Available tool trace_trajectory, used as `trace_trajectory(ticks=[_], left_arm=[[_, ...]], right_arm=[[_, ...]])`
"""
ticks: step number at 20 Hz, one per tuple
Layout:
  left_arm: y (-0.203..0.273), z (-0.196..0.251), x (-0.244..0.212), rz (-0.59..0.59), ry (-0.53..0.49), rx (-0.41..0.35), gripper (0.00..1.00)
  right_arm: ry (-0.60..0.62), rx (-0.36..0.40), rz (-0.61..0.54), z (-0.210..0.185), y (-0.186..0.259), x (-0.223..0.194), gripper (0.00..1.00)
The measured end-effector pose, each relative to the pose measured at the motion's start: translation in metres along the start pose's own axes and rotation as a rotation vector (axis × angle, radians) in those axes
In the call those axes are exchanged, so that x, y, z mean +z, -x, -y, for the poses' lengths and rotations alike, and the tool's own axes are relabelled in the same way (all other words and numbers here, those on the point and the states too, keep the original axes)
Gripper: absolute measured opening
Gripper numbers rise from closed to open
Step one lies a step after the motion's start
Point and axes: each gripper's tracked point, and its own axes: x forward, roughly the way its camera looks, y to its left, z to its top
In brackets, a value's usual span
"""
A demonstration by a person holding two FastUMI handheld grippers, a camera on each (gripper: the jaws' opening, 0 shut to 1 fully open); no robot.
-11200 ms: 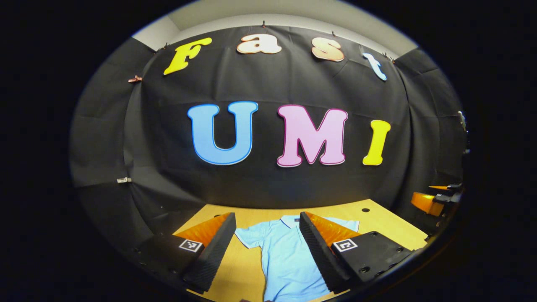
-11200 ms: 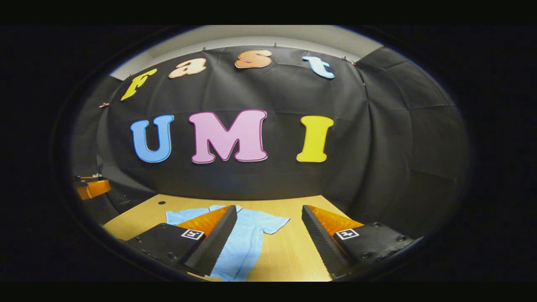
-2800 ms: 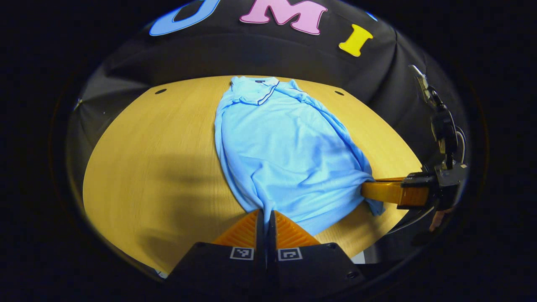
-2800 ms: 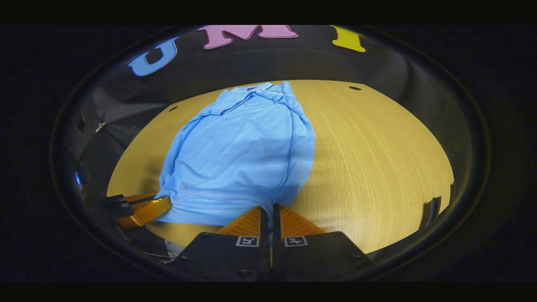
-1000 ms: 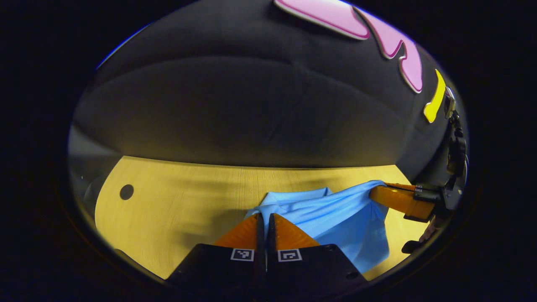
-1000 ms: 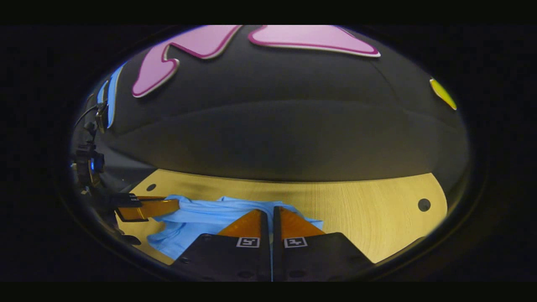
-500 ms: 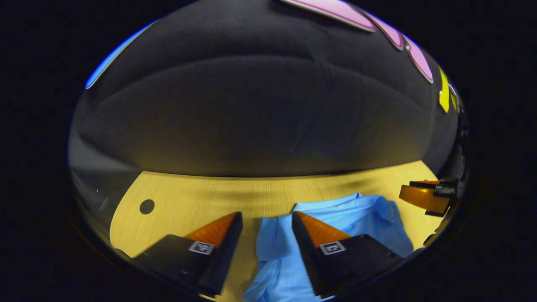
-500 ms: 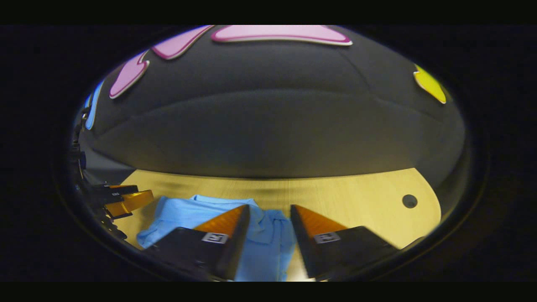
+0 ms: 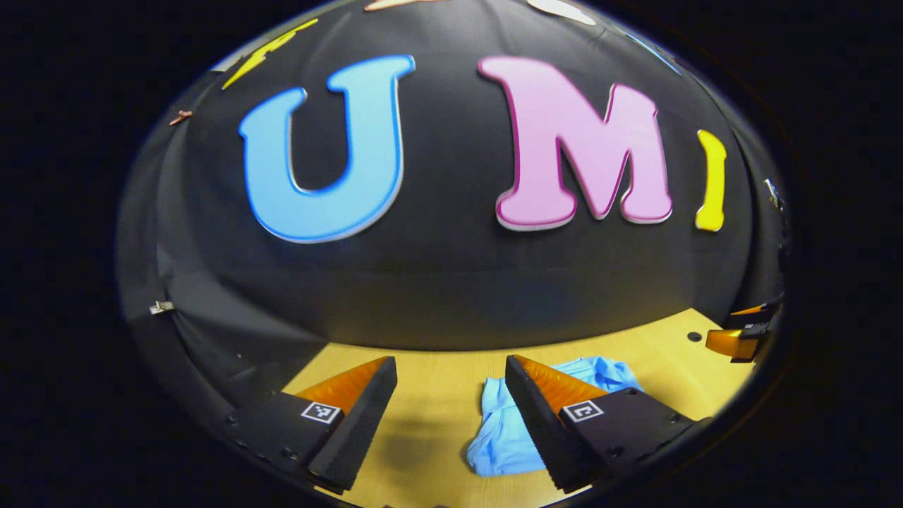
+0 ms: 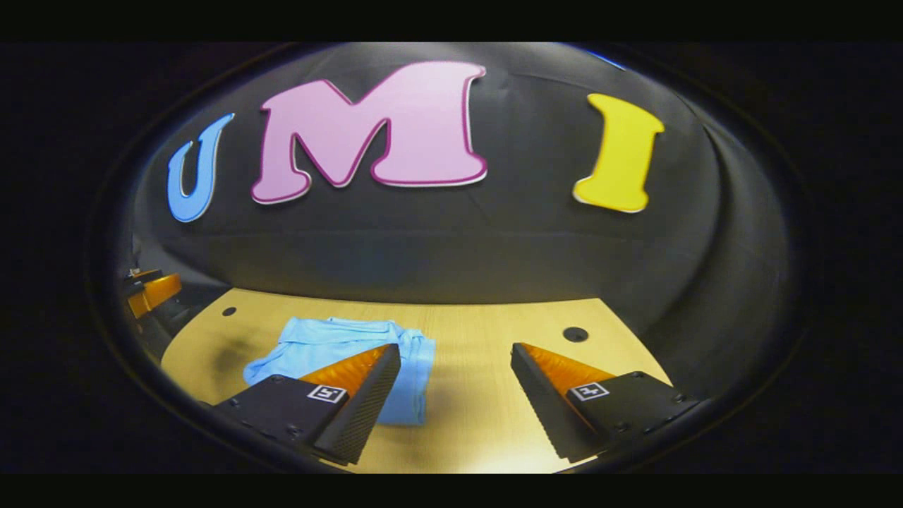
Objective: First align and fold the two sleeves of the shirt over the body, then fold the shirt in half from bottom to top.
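In the left gripper view we see our left gripper (image 9: 448,409) held above the wooden surface (image 9: 437,395) with its jaws wide apart and nothing between them but bare wood. The light blue shirt (image 9: 504,434) lies folded into a compact bundle on the surface, to the right of the gap; the right-hand finger of this gripper crosses in front of it and hides part of the cloth. We cannot tell whether that finger touches the fabric or merely passes above it. At the far right edge of this view the right gripper (image 9: 737,339) shows, well apart from the shirt.

In the right gripper view our right gripper (image 10: 455,395) also has its jaws spread wide over bare surface (image 10: 480,331). Here the shirt (image 10: 331,339) sits to the left of the gap, partly behind the left-hand finger, its near edge reaching just past that finger's inner face. The bundle looks rumpled along its top, with soft ridges. At the far left edge the left gripper (image 10: 152,289) shows, apart from the shirt. Two dark round holes (image 10: 575,334) mark the surface.
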Motion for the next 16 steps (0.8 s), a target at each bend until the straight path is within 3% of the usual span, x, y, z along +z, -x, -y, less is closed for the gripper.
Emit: trace_trajectory(ticks=[4,8,11,16], left_arm=[[0.089,-0.001,0.030,0.071,0.037,-0.068,0.98],[0.191,-0.004,0.057,0.202,0.066,-0.087,0.98],[0.249,0.002,0.057,0.205,0.066,-0.144,0.98],[0.332,-0.020,0.057,0.282,0.060,-0.086,0.98]], right_arm=[[0.003,-0.066,0.096,0.009,0.098,0.025,0.98],[-0.040,-0.069,0.192,-0.001,0.183,0.051,0.98],[-0.042,-0.050,0.244,-0.020,0.241,0.057,0.98],[0.006,0.009,0.332,-0.050,0.334,0.049,0.98]])
